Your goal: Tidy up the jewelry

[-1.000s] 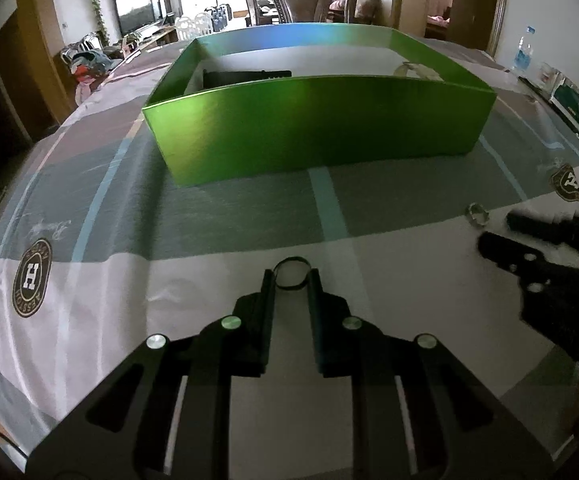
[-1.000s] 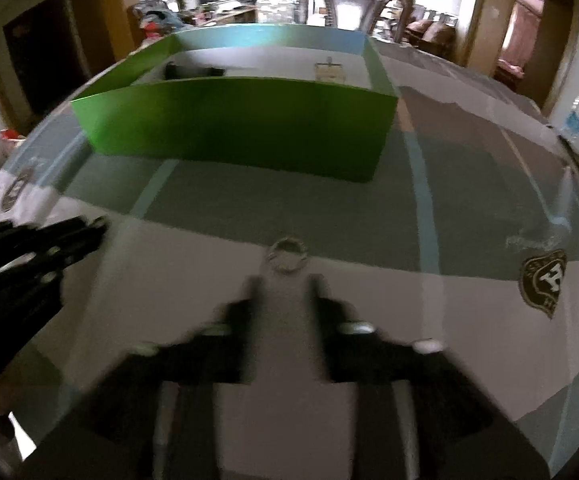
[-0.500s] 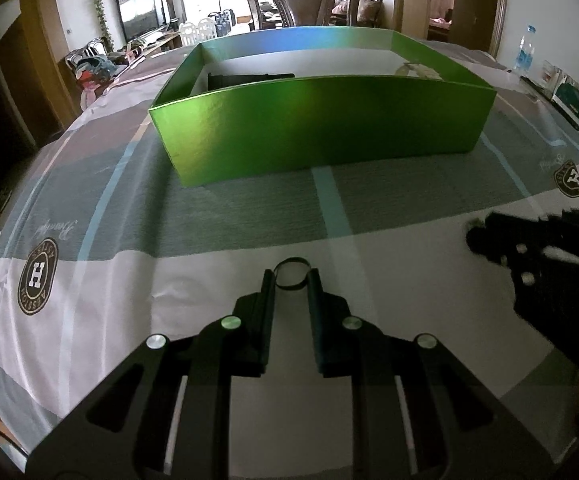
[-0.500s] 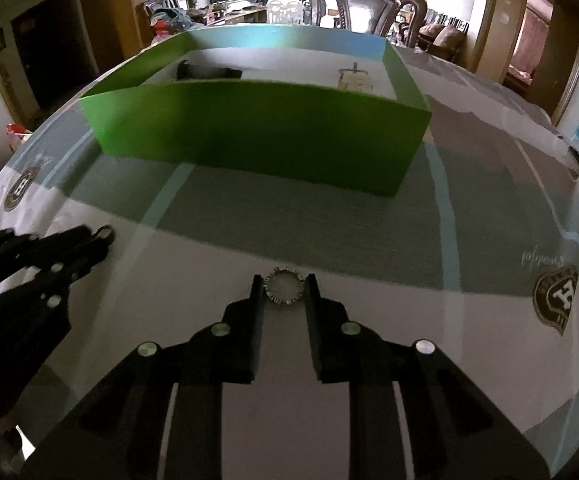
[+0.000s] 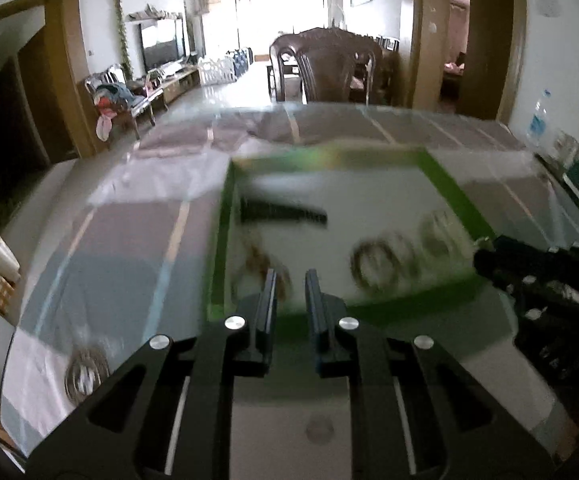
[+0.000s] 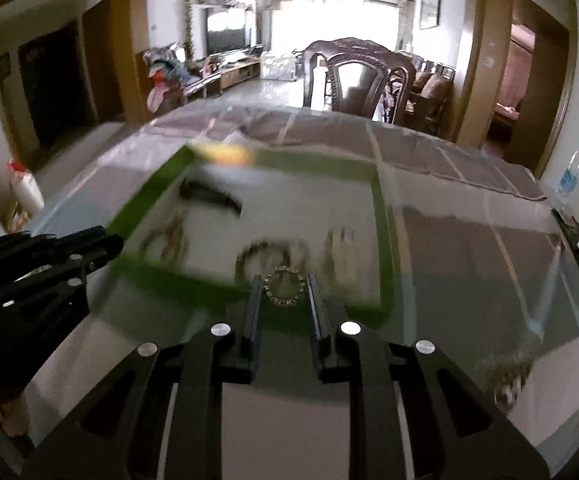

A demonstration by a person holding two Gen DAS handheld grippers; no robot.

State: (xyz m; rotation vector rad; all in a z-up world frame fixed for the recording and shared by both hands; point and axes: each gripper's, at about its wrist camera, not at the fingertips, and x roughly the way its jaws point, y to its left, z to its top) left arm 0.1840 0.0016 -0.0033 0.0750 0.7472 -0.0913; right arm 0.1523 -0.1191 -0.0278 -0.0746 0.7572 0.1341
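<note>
A studded ring [image 6: 284, 290], its opening facing the camera, sits clamped between the right gripper [image 6: 282, 294] fingers at centre frame, above the green box [image 6: 381, 216]. The left gripper [image 5: 291, 284] is nearly closed; blur hides whether anything is held.

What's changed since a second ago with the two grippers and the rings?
Both grippers have lifted off the tablecloth and now look down into the green box. The right gripper closed its jaws on the studded ring and carries it. The left gripper stays nearly shut; the dark ring it held earlier can't be made out through the blur. The box and its contents stayed put.
</note>
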